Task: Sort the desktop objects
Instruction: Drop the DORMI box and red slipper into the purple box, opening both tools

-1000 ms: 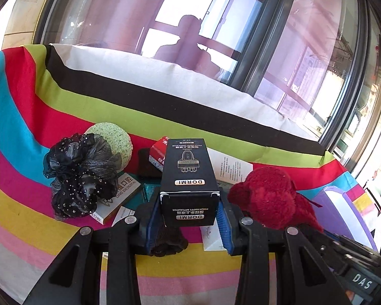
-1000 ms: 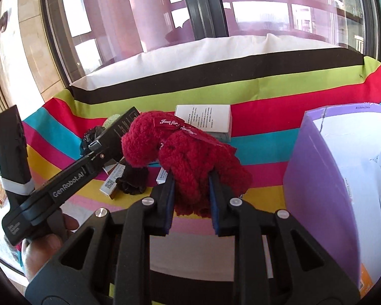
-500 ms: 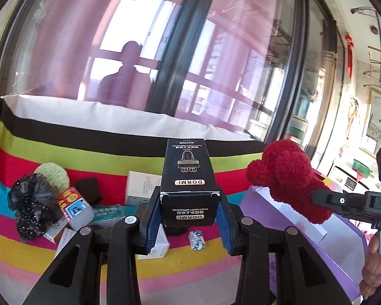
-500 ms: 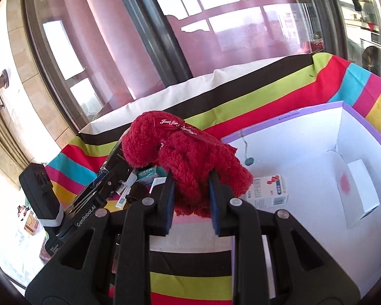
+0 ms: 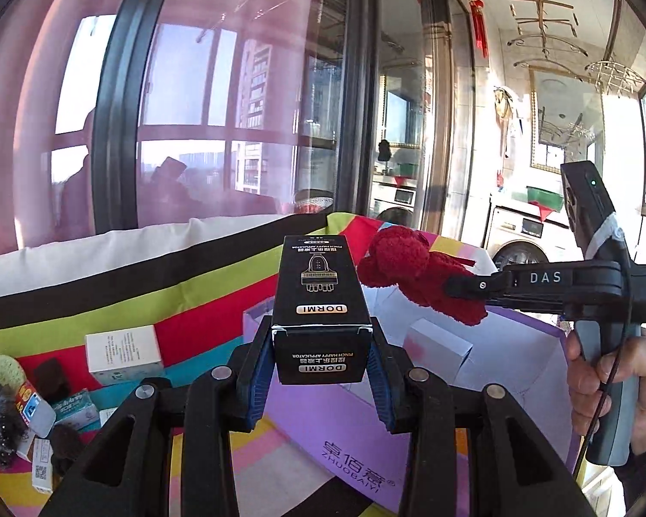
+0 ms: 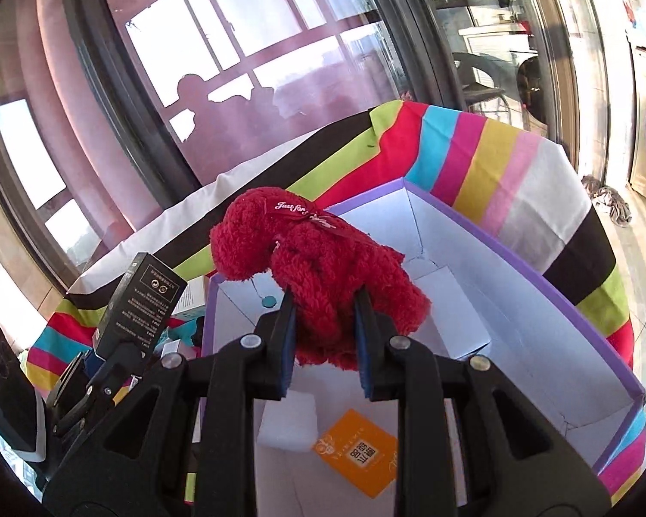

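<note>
The left hand-held gripper (image 5: 321, 381) is black moulded plastic: two angular finger arms with triangular cut-outs, silver round screws at the joints and ribbed blue pads lining the inner faces. The right hand-held gripper (image 6: 325, 340) has the same black arms, silver screws and blue pads. Seen from the left wrist view, its side carries white letters "DAS", a grey-blue handle hangs beneath, a thin black cable runs down past it, and a black block with a small green light stands on top, bound with white tape.
</note>
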The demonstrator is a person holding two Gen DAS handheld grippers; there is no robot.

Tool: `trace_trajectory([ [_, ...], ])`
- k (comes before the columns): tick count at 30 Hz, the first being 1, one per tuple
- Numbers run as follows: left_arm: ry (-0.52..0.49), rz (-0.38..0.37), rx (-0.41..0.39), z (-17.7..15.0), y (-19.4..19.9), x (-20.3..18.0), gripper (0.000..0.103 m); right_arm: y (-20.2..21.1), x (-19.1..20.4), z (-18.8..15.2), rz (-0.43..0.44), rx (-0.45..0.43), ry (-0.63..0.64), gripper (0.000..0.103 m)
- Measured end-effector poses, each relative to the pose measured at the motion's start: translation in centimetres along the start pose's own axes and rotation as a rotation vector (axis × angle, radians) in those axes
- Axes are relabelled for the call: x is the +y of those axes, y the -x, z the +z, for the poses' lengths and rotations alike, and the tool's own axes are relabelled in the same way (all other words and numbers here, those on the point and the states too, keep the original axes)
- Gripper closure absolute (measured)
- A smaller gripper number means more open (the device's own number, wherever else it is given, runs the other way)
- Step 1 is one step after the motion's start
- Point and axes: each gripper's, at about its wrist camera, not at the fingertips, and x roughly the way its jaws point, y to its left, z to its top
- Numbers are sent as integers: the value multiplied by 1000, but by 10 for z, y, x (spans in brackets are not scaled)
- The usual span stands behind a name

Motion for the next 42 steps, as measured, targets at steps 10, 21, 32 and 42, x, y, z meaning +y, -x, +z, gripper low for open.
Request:
trace_trajectory([
  [10, -64, -137, 65, -16, -25, -39, 62, -2, -1, -1, -48, 5, 4, 69],
  [21, -2, -116, 19, -12, -12, -10, 43, 2, 8, -4, -117, -18, 67, 54],
  [32, 209, 127, -54, 15, 28, 115, 33, 1, 16, -4, -153, -41, 96, 41],
  [42, 711, 266, 87, -42, 24, 246, 33, -1, 62, -14, -134, -50, 208, 33],
])
